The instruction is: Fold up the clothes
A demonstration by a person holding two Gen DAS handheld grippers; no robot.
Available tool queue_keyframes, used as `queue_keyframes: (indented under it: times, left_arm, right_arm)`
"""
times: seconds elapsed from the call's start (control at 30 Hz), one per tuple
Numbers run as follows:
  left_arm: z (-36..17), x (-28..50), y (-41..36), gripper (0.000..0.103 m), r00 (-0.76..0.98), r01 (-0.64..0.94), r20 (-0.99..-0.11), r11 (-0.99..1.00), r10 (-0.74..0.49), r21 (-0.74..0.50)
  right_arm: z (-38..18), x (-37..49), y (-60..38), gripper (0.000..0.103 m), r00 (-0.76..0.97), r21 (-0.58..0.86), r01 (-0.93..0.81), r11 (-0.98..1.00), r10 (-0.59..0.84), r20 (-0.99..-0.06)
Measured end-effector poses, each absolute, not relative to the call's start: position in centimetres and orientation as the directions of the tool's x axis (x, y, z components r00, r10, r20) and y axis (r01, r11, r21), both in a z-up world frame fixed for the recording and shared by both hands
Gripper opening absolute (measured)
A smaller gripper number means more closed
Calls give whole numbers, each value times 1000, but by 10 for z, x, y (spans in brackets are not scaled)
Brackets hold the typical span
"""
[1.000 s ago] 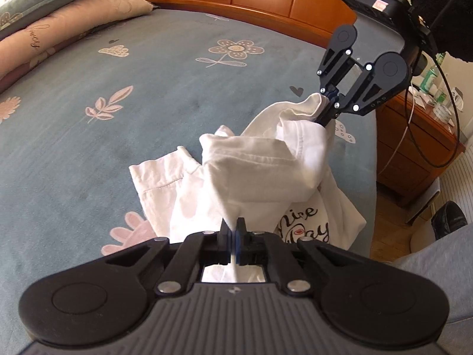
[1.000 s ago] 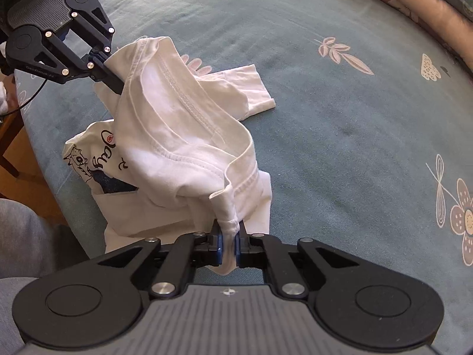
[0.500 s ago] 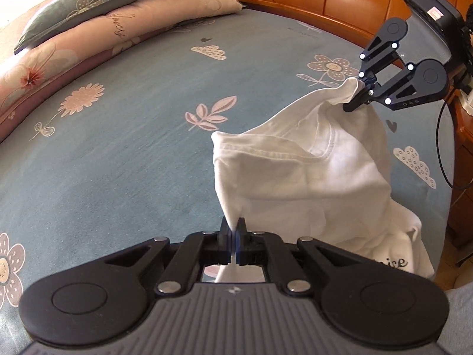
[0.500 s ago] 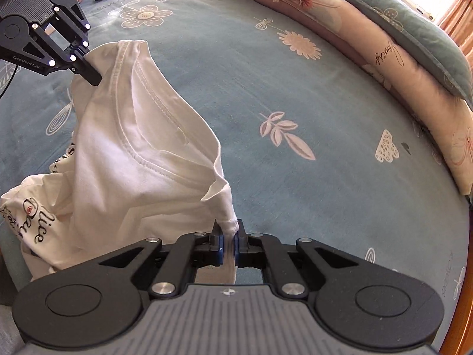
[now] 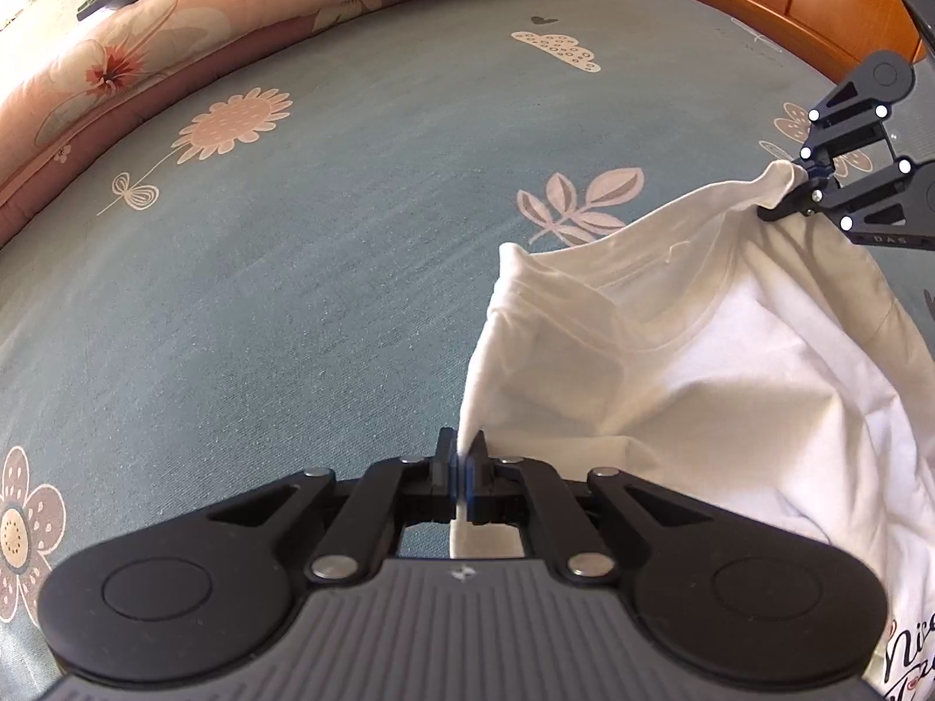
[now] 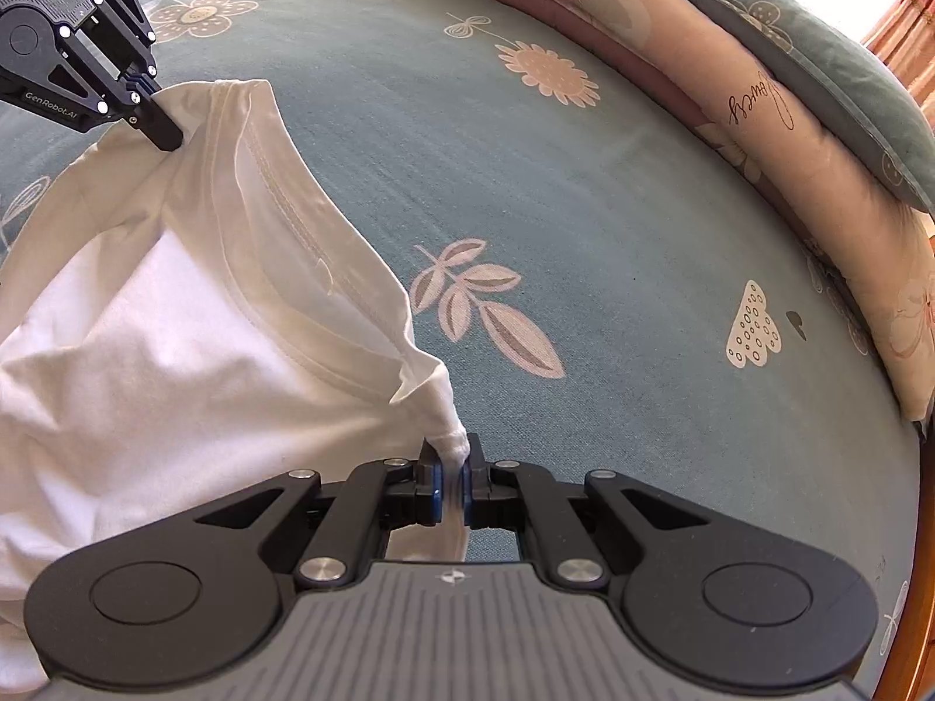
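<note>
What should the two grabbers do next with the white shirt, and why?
Probably pull slightly apart and lower the white shirt flat onto the blue bedspread. The left gripper and right gripper each pinch a shoulder, but the collar sags between them and the body hangs bunched.

both wrist views close, angled down; share shirt, bed.

Your left gripper is clamped tight and angled steeply downward. Your right gripper matches it, jaws pinched nearly closed, well apart from the left.
</note>
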State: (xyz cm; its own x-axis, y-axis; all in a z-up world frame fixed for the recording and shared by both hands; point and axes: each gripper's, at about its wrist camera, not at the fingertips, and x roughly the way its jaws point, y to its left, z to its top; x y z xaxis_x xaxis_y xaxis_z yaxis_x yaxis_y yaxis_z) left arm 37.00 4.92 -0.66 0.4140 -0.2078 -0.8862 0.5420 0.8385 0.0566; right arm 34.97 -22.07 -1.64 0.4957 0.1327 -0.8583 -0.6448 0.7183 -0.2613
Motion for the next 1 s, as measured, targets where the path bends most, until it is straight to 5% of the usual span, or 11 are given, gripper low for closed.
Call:
queue_keyframes:
  times: [0.4,0.47,0.67,1.0]
  left_arm:
    - [-26,423,25,1,479,490,-867,861,-138,133]
    - [-35,428,23,10,484,473,-866,869,-121,143]
    - [-45,420,34,19,436,408,-892,909,-118,80]
    - [-28,357,66,33,378,297,-906,952,-189,-75]
  right_arm:
    - [-46,412,-235,7,500,-208,-482,851,72,-863]
    - [-55,416,-234,8,487,-197,-463,864,63,-871]
    - [-51,405,-249,35,469,-104,-371,923,89,-879]
    - [-37,343,-282,41,425,28,-214,976,119,-897]
